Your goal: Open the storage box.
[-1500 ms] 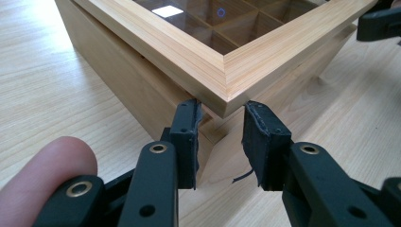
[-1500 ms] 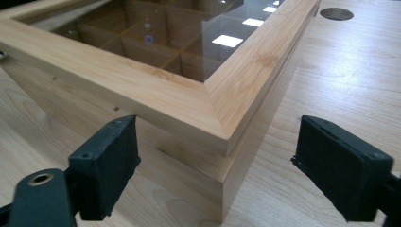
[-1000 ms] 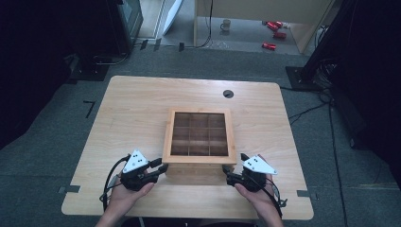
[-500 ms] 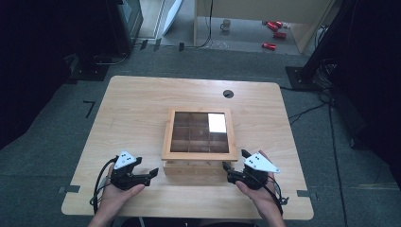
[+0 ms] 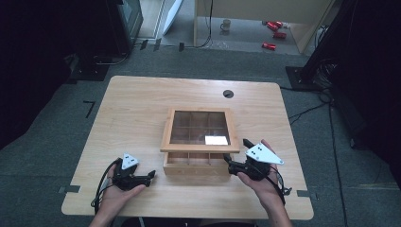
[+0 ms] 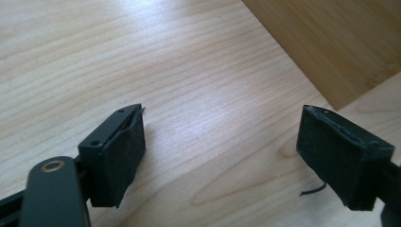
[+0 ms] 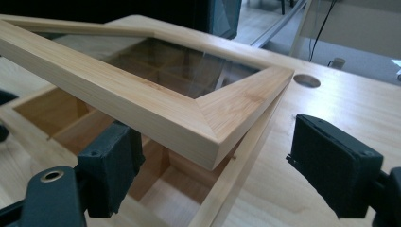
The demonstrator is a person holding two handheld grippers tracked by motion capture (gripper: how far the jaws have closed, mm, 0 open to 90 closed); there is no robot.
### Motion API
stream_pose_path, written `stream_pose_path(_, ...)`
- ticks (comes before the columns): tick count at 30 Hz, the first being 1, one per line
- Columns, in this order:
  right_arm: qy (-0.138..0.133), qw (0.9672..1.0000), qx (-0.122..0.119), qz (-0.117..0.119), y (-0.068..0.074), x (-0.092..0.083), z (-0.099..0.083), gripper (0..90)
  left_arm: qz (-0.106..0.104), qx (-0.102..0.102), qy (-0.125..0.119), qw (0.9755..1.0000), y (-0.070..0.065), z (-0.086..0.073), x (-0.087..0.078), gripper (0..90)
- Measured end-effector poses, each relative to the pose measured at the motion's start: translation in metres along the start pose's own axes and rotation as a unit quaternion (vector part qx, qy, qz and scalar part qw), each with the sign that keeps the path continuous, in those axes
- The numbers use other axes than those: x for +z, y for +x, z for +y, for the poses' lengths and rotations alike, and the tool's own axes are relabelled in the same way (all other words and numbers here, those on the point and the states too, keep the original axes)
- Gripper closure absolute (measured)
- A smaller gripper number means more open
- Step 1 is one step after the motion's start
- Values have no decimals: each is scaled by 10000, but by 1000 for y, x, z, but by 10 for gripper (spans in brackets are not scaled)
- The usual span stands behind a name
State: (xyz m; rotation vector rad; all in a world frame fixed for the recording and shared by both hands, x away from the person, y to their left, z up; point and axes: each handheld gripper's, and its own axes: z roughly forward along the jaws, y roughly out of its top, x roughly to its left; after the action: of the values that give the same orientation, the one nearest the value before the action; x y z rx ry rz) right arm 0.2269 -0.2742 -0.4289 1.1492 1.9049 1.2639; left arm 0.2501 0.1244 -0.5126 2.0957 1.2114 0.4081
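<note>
Bamboo box (image 5: 196, 163) sits mid-frame in the high view, its glass lid (image 5: 198, 128) propped up by the open right gripper (image 5: 227, 163)'s jaw. It could slip off and slam. Left gripper (image 5: 151, 175), lower left, gapes empty.

Table (image 5: 142, 109) brightly lit, surroundings dark; glare patch on glass lid (image 5: 216, 140).

The left hand (image 5: 118, 189) holds the left claw (image 5: 150, 177) low at the near left of the tabletop (image 5: 142, 104), jaws wide apart, pointing right. The right hand (image 5: 265, 182) holds the right claw (image 5: 228, 163) at the near right, jaws spread, pointing left.
</note>
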Motion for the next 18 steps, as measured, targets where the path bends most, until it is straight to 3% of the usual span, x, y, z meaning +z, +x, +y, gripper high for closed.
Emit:
stream_pose_path(5,-110,9999,-83,-4,-3,0,12,181,257,280,-67,9993,-9,-3,4,165)
stream_pose_path(18,-345,9985,-413,25,-16,3,45,184,255,238,-149,9993,-10,-3,6,163)
